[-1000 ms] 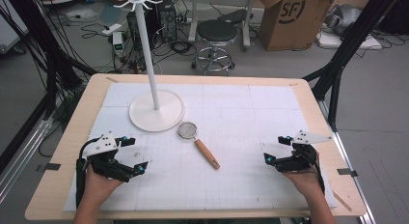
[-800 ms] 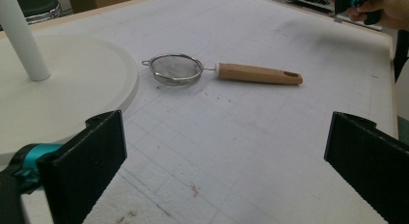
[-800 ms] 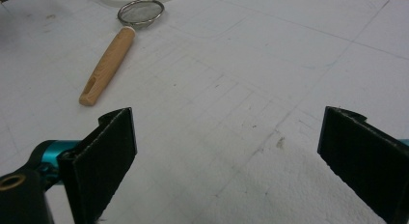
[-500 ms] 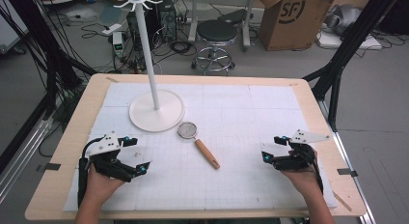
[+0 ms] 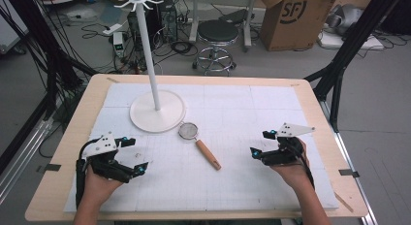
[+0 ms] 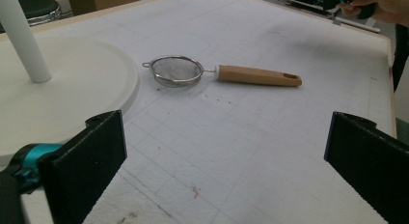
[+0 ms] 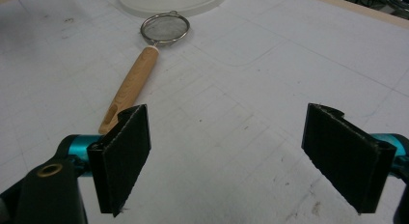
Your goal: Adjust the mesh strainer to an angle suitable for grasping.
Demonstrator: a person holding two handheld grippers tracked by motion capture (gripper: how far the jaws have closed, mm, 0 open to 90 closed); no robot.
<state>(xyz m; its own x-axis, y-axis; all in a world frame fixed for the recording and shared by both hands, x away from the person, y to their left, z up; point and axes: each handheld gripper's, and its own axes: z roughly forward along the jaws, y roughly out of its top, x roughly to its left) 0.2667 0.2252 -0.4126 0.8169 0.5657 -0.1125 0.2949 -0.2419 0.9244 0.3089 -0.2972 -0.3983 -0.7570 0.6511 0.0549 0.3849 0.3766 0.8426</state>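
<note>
The right hand-held gripper (image 5: 264,146) is lifting off the tabletop (image 5: 310,96) and edging toward the strainer (image 5: 199,144), its jaws having just narrowed yet gaping with nothing between them, probably lining up on the wooden handle. The left hand-held gripper (image 5: 133,156) is staying put, wide open and empty. One strainer is lying just beside one white stand (image 5: 156,108), between the two grippers.

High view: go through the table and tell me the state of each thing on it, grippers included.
Small metal mesh strainer with wooden handle: lying flat, untouched, bowl close to the stand's base.
White hook stand with round base: upright, hooks bare.
Left gripper: open, holding nothing.
Right gripper: open, holding nothing; its jaws have just been closing, nothing between them.
</note>
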